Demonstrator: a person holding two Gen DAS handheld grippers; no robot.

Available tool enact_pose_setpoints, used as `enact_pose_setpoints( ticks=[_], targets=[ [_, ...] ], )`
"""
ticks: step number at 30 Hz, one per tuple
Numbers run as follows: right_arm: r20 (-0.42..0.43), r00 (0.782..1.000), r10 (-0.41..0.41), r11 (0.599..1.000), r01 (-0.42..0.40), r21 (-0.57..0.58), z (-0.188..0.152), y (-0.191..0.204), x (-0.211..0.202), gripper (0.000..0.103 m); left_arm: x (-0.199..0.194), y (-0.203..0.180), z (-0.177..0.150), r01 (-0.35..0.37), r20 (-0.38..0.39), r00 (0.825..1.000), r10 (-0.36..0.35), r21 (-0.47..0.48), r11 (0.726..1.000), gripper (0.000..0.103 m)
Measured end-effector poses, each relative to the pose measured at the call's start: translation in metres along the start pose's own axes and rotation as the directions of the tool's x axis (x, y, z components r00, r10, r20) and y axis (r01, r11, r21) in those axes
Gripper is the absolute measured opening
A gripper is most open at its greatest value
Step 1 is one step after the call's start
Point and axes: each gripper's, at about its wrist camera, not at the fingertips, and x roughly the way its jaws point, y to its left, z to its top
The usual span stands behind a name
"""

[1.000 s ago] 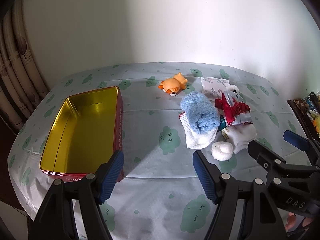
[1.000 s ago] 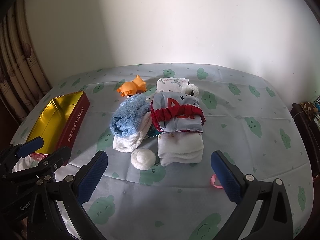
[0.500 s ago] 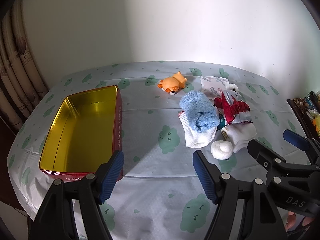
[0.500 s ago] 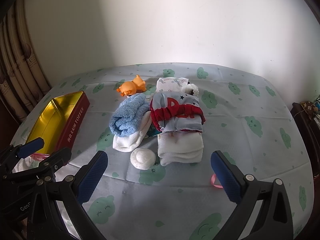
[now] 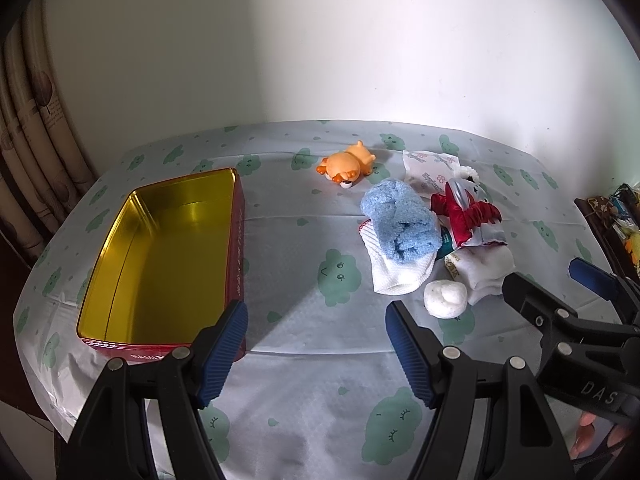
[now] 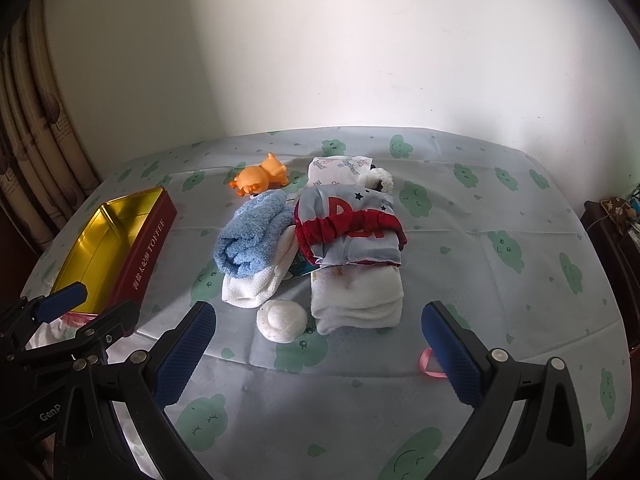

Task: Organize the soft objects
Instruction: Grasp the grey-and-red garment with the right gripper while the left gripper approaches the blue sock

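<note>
Left gripper spread wide, holding nothing, hovering over the near edge of the desk under its cloud-print cloth. Right gripper likewise spread and empty, above the near middle of the desk.

On the left: open red toffee tin with gold lining, nothing inside, just beyond the left gripper's left finger.

Right of centre, well apart from the tin: a cluster of soft things. Rolled blue fluffy sock lying on top of a white mesh sock. Just beside these on the right, grey-and-red printed cloth resting on folded white socks. White sock ball nearest, just in front of the pile. Far side: orange toy animal on its back, and a white printed packet tucked behind the cloth.

Pink ribbon loop on the desk beside the right gripper's right finger.
</note>
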Motion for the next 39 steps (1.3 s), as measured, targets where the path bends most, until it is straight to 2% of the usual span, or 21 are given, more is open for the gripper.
enact_pose_setpoints(
  ticks=[8,17,23,35,37,39],
  targets=[
    [0.022,0.999,0.024,1.000,-0.024,0.012,0.010,-0.025,0.012,0.101,0.006,0.002,-0.001,0.001,-0.009,1.000,-0.001,-0.003,1.000,0.073],
    [0.016,1.000,0.025,1.000,-0.025,0.013,0.031,-0.048,0.048,0.100,0.022,0.004,-0.001,0.002,-0.027,1.000,-0.002,-0.007,1.000,0.073],
    [0.000,1.000,0.006,0.999,-0.006,-0.048,0.042,-0.042,0.074,0.100,0.032,-0.001,0.002,0.004,-0.032,0.999,-0.004,0.012,1.000,0.074],
    [-0.049,0.998,0.036,0.996,-0.039,-0.078,0.053,-0.033,0.122,0.099,0.049,-0.004,0.019,0.014,-0.031,0.999,-0.014,0.026,1.000,0.073],
    [-0.048,0.998,0.042,0.996,-0.046,-0.080,0.053,-0.033,0.125,0.098,0.049,-0.006,0.022,0.020,-0.027,0.999,-0.019,0.035,0.999,0.073],
    [-0.051,0.997,0.061,0.995,-0.064,-0.075,0.052,-0.034,0.127,0.091,0.051,-0.008,0.025,0.019,-0.022,1.000,-0.018,0.044,0.999,0.073]
  ],
)
